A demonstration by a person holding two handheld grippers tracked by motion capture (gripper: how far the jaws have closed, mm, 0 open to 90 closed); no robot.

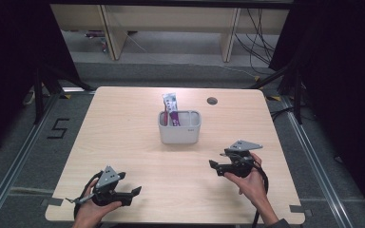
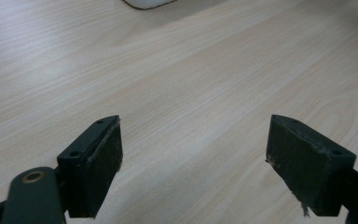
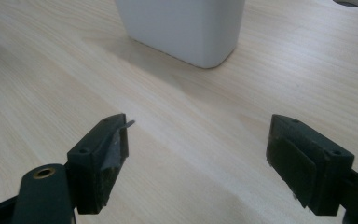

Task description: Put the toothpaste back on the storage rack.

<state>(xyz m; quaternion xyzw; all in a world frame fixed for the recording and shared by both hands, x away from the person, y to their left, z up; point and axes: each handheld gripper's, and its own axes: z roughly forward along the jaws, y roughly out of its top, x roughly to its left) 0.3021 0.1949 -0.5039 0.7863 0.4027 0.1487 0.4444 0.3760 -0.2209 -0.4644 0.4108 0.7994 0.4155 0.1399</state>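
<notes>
High view: a grey bin [image 1: 179, 133] stands upright near the middle of the table [image 1: 123, 123], a purple-and-white packet [image 1: 171, 109] upright inside it against the far-left wall. Left gripper [image 1: 135, 191] — near the front-left edge, jaws spread wide, holding nothing. Right gripper [image 1: 213, 164] — front-right of the bin, well apart from it, jaws likewise wide and empty.
</notes>
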